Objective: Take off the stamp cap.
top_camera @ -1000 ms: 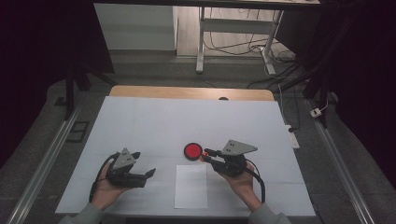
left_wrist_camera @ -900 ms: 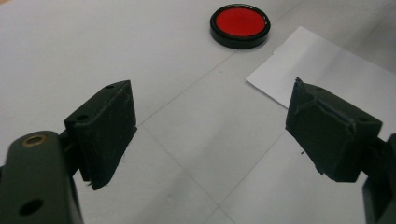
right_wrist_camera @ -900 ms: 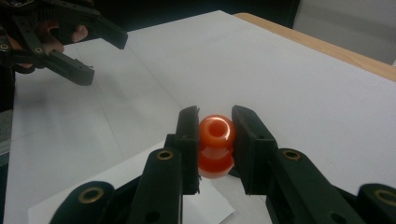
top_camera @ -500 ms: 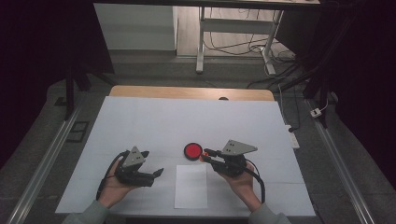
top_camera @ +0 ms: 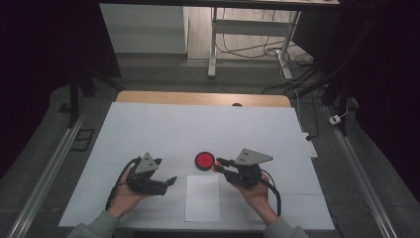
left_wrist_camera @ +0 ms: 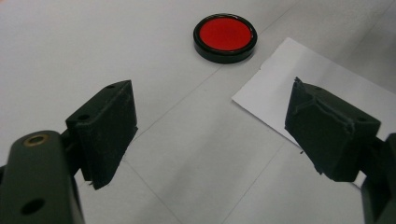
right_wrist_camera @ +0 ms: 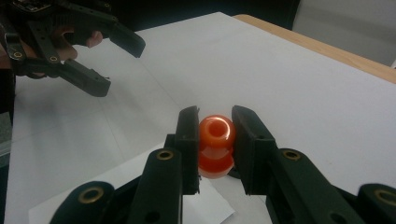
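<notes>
Held thing: a small glossy orange knob point(right_wrist_camera: 215, 145) with 2 rounded bulges and a hole in its top; it sits between the right gripper point(right_wrist_camera: 215, 149) fingers, which are closed on it, just above the paper sheet point(top_camera: 202, 197).
Red disc point(top_camera: 204, 160): round, red top, black rim, flat on the white worktop point(top_camera: 163, 129), just beyond the sheet.
Left gripper point(left_wrist_camera: 219, 135): fingers wide apart with nothing between them, low over the worktop, pointed toward disc and sheet corner.
Hands: the left hand point(top_camera: 124, 197) cups its gripper from below; the right hand point(top_camera: 255, 192) too.
Right gripper view: shows the knob's shape; the high view gives just an orange spot beside the disc.
</notes>
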A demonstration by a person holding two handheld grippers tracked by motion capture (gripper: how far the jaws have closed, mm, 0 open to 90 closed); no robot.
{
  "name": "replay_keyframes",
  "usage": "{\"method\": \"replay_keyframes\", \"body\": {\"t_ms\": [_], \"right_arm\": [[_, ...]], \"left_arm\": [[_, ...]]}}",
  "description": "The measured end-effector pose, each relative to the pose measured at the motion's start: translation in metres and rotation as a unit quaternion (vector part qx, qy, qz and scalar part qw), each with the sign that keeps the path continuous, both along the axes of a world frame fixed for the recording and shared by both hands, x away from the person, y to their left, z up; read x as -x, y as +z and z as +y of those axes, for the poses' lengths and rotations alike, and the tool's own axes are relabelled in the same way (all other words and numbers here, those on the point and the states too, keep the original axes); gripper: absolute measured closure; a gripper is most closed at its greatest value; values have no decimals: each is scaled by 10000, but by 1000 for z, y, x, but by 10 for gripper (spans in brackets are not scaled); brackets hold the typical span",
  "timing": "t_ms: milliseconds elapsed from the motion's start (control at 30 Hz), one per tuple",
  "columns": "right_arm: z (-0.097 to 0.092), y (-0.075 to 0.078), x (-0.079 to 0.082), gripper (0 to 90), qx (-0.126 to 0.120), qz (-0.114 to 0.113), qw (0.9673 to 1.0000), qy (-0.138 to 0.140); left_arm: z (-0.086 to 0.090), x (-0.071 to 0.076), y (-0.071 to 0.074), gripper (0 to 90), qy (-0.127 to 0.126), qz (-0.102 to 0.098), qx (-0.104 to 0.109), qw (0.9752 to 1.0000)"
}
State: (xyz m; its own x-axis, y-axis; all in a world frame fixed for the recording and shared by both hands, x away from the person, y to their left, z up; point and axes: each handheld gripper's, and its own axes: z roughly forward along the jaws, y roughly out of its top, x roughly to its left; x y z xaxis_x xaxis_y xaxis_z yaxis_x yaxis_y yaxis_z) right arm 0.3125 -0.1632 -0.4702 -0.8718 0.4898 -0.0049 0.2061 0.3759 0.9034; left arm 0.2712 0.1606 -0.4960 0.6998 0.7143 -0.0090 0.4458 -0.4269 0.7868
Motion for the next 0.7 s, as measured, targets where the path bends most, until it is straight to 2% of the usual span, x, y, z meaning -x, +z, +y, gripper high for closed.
{"method": "replay_keyframes", "body": {"t_ms": [700], "right_arm": [[1, -1, 0, 715, 10, 25, 10000, 27]], "left_arm": [[-26, -12, 6, 171, -236, -8, -45, 9997]]}}
